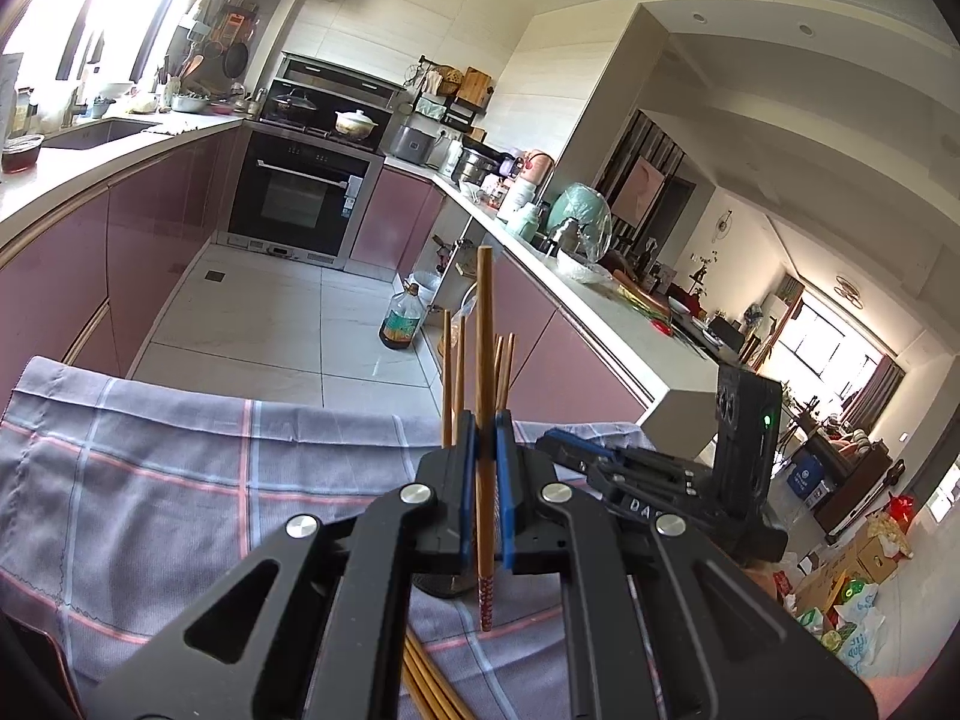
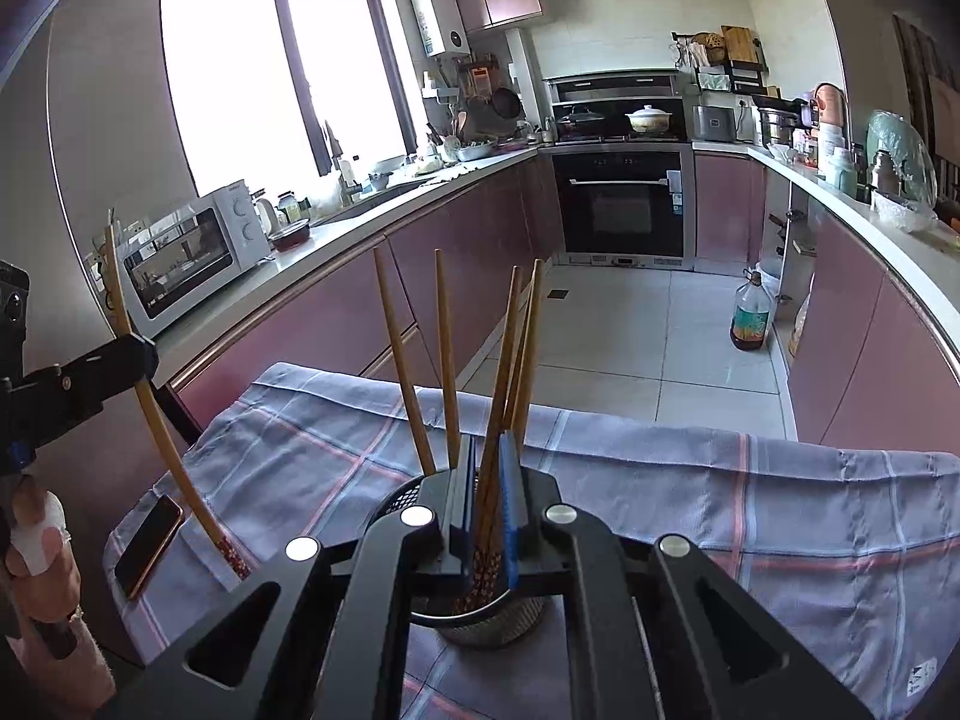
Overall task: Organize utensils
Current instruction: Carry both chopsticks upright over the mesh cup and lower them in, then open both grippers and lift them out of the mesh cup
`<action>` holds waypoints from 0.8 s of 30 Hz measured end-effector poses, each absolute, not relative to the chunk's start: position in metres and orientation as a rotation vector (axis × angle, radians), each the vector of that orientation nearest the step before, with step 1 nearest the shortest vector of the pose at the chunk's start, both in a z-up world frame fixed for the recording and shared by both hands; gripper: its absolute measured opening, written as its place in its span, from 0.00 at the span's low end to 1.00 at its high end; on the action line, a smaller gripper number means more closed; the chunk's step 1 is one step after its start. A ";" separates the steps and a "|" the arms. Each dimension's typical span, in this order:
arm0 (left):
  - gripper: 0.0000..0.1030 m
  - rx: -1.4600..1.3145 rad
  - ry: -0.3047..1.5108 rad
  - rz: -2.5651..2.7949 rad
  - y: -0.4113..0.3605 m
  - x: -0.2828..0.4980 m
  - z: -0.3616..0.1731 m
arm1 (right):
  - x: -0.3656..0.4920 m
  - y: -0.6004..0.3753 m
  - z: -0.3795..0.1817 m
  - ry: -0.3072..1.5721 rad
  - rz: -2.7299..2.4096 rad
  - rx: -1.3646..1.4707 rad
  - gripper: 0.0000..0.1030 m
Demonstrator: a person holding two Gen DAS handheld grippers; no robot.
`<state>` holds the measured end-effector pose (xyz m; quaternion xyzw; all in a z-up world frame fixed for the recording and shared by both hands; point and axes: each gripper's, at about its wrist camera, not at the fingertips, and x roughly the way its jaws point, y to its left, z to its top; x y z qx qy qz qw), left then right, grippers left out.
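Two views share one surface. In your left wrist view, a grey-blue checked cloth with pink stripes [image 1: 180, 480] fills the lower left, its hemmed far edge dropping to a pale tiled floor [image 1: 270, 324] that lies open between mauve glossy cabinet fronts [image 1: 72, 276]. Your left gripper [image 1: 486, 480] at lower centre is clamped on one upright brown wooden chopstick with a red patterned end [image 1: 483, 360]; your right gripper [image 1: 600, 456] lies just right of it. More chopsticks stand behind.

In your right wrist view, the cloth spans the bottom. At lower centre your right gripper [image 2: 487, 498] pinches a chopstick standing in a round dark metal mesh holder [image 2: 492, 624]. At the left edge your left gripper [image 2: 141, 354] holds its chopstick [image 2: 156, 420] tilted above a black flat phone [image 2: 149, 546].
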<state>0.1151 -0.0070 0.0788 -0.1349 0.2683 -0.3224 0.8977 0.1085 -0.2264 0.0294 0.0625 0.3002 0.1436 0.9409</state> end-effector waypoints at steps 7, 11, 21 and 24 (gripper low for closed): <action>0.07 -0.285 0.534 -0.668 -0.014 0.127 0.091 | 0.102 -0.227 0.025 0.617 0.312 0.140 0.08; 0.07 -0.286 0.526 -0.665 -0.020 0.134 0.098 | 0.097 -0.226 0.023 0.616 0.321 0.141 0.08; 0.07 -0.276 0.517 -0.633 -0.034 0.152 0.105 | 0.091 -0.235 0.014 0.635 0.323 0.163 0.08; 0.07 -0.261 0.535 -0.615 -0.040 0.159 0.100 | 0.089 -0.237 0.010 0.642 0.327 0.171 0.08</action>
